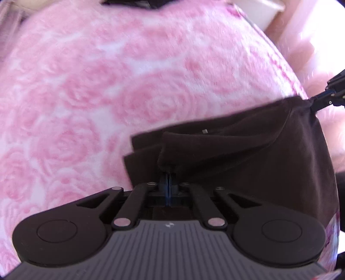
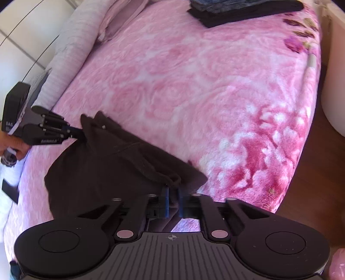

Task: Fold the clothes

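Observation:
A dark brown garment (image 1: 248,150) hangs in folds between both grippers above a pink rose-patterned blanket (image 1: 107,86). My left gripper (image 1: 168,172) is shut on one corner of the garment. In the right wrist view the garment (image 2: 107,163) sags toward the blanket (image 2: 194,86), and my right gripper (image 2: 172,193) is shut on a bunched edge of it. The left gripper also shows at the left of the right wrist view (image 2: 76,131), pinching the far corner. The right gripper shows at the right edge of the left wrist view (image 1: 319,102), pinching the other corner.
A stack of folded dark clothes (image 2: 241,10) lies at the far end of the bed. A pale pillow (image 2: 73,49) lies along the left side. Wooden floor (image 2: 312,183) and a white object (image 2: 334,86) are to the right of the bed.

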{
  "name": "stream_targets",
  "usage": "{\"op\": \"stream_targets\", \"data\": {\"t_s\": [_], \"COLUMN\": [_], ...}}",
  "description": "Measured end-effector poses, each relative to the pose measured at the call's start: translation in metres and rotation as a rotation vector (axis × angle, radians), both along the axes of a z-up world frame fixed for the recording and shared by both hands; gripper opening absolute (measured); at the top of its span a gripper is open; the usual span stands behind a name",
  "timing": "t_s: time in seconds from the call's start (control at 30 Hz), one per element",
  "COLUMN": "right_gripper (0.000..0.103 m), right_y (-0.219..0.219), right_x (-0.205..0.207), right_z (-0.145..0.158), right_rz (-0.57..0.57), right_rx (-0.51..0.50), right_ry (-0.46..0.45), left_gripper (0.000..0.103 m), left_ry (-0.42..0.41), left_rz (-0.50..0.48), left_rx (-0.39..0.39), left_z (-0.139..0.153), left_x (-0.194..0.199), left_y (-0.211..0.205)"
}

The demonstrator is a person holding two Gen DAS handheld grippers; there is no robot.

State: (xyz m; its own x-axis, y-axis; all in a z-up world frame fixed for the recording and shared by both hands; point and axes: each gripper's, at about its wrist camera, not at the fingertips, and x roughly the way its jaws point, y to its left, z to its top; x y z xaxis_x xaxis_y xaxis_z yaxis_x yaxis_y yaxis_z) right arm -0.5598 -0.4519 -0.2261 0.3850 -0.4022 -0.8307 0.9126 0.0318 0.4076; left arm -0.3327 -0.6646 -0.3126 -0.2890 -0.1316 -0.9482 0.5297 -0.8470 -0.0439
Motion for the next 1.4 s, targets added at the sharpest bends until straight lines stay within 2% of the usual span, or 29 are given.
{"op": "stream_targets", "data": {"t_s": [0.13, 0.3, 0.43, 0.63, 0.7, 0.83, 0.97, 1.03, 1.07, 1.17, 1.23, 1.3, 1.33, 1.4], "right_gripper": [0.006, 0.006, 0.006, 0.006, 0.006, 0.007, 0.007, 0.008, 0.008, 0.008, 0.008, 0.008, 0.008, 0.008], "right_y": [-0.004, -0.011, -0.007, -0.013, -0.015, -0.014, -0.011, -0.012, -0.013, -0.015, -0.018, -0.019, -0.019, -0.017], "right_x": [-0.007, -0.006, -0.008, -0.022, -0.02, -0.02, -0.001, 0.015, 0.025, 0.053, 0.058, 0.048, 0.041, 0.027], "right_z": [0.024, 0.001, 0.021, -0.027, -0.025, -0.012, 0.017, 0.026, 0.027, 0.023, 0.017, 0.013, 0.011, 0.013], "right_rz": [0.007, -0.012, -0.011, -0.072, -0.055, -0.051, -0.009, 0.021, 0.048, 0.118, 0.096, 0.025, -0.016, -0.036], "right_rx": [-0.08, -0.066, -0.137, -0.028, -0.036, -0.028, -0.099, -0.144, -0.161, -0.199, -0.196, -0.169, -0.153, -0.15], "right_ry": [0.007, 0.029, 0.027, -0.001, 0.013, 0.043, 0.111, 0.13, 0.14, 0.18, 0.222, 0.266, 0.288, 0.276], "left_gripper": [0.0, 0.0, 0.0, 0.001, 0.003, 0.003, 0.002, 0.003, 0.003, 0.004, 0.003, 0.004, 0.003, 0.003], "left_ry": [0.011, 0.027, 0.052, -0.013, -0.025, -0.061, 0.025, 0.091, 0.114, 0.089, 0.073, 0.064, 0.076, 0.066], "left_rz": [0.022, 0.051, 0.114, 0.091, 0.094, 0.147, 0.145, 0.092, 0.061, 0.003, -0.029, 0.021, 0.037, 0.032], "left_rx": [-0.03, -0.068, -0.086, -0.061, -0.064, -0.121, -0.143, -0.098, -0.076, -0.04, -0.017, -0.009, 0.0, -0.019], "left_z": [0.002, 0.006, 0.008, -0.014, -0.012, 0.007, 0.04, 0.043, 0.042, 0.013, -0.006, -0.02, -0.021, -0.019], "left_x": [0.002, 0.005, 0.012, 0.007, 0.008, 0.024, 0.029, 0.017, 0.009, -0.017, -0.032, -0.03, -0.027, -0.025], "left_y": [-0.005, -0.011, -0.012, -0.013, -0.015, -0.018, -0.011, -0.002, 0.002, 0.007, 0.009, -0.002, -0.005, -0.004]}}
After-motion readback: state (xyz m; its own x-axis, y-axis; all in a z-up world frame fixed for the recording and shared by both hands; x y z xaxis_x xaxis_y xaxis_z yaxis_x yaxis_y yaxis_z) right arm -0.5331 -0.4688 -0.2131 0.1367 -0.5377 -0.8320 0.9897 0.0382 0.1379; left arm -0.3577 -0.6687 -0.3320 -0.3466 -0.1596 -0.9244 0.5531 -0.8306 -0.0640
